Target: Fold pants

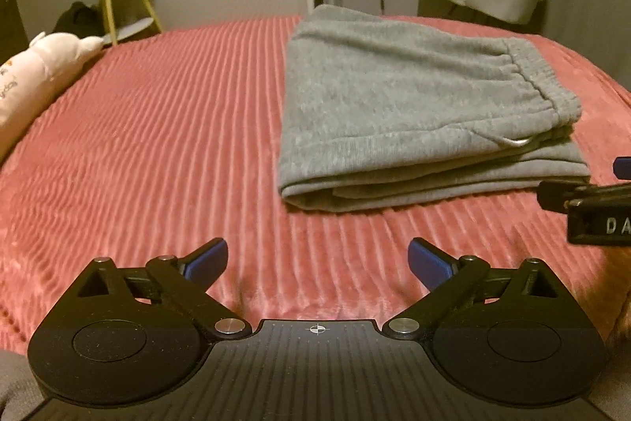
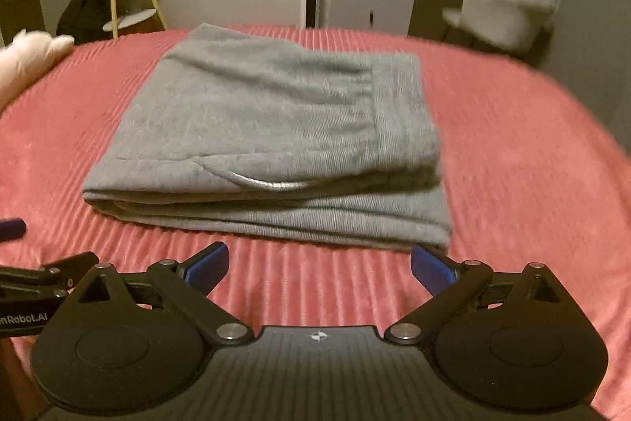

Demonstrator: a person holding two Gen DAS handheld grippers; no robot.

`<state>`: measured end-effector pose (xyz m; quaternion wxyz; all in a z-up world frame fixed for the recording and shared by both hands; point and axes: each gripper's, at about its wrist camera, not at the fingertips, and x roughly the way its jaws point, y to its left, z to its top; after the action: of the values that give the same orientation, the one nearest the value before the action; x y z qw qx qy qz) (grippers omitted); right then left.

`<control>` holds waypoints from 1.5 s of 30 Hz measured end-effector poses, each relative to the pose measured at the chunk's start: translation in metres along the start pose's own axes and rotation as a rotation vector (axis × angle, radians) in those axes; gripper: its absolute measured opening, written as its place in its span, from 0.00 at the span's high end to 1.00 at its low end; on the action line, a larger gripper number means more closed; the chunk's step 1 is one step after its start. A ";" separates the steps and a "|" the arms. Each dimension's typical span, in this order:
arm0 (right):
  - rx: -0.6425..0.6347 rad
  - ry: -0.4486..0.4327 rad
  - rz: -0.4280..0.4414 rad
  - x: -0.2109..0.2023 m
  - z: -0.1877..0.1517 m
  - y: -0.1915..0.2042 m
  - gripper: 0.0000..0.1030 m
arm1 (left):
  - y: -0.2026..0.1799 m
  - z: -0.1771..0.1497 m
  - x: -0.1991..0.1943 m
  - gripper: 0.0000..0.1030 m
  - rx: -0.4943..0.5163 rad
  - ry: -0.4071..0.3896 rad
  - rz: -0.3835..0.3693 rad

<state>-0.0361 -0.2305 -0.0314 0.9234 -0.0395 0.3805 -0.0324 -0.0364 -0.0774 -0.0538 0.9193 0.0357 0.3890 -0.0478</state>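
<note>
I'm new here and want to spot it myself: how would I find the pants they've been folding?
Look at the wide bed with the ribbed pink blanket. On it lie the grey pants, folded into a thick, layered rectangle with a pale drawstring loop at the near edge. The only other thing on the bed is a pale plush toy by the left side.

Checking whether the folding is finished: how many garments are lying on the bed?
1. The grey pants lie folded in layers on the red bedspread, just ahead of both open hand-held grippers. Anything beyond the frame edges can't be ruled out.
</note>
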 end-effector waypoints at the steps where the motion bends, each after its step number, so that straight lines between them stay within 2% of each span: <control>1: -0.010 -0.003 -0.001 -0.003 0.000 0.003 0.04 | 0.000 0.001 0.000 0.02 -0.009 -0.003 -0.003; 9: -0.072 -0.008 -0.044 -0.014 0.003 0.023 0.04 | 0.001 0.005 -0.002 0.02 -0.061 0.008 -0.038; 20: 0.023 0.037 -0.035 -0.005 0.005 0.011 0.04 | -0.004 0.006 0.001 0.02 -0.058 -0.003 -0.040; 29: 0.038 0.051 -0.025 -0.001 0.004 0.006 0.04 | 0.004 0.007 0.004 0.02 -0.085 0.011 -0.050; 38: 0.055 0.050 -0.012 -0.003 0.002 0.004 0.04 | -0.003 0.005 0.006 0.02 -0.038 0.034 -0.047; 45: 0.046 0.047 -0.015 -0.005 0.002 0.004 0.04 | 0.001 0.005 0.005 0.02 -0.057 0.032 -0.048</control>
<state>-0.0378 -0.2261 -0.0270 0.9147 -0.0203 0.4007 -0.0488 -0.0292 -0.0768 -0.0539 0.9122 0.0008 0.4057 -0.0581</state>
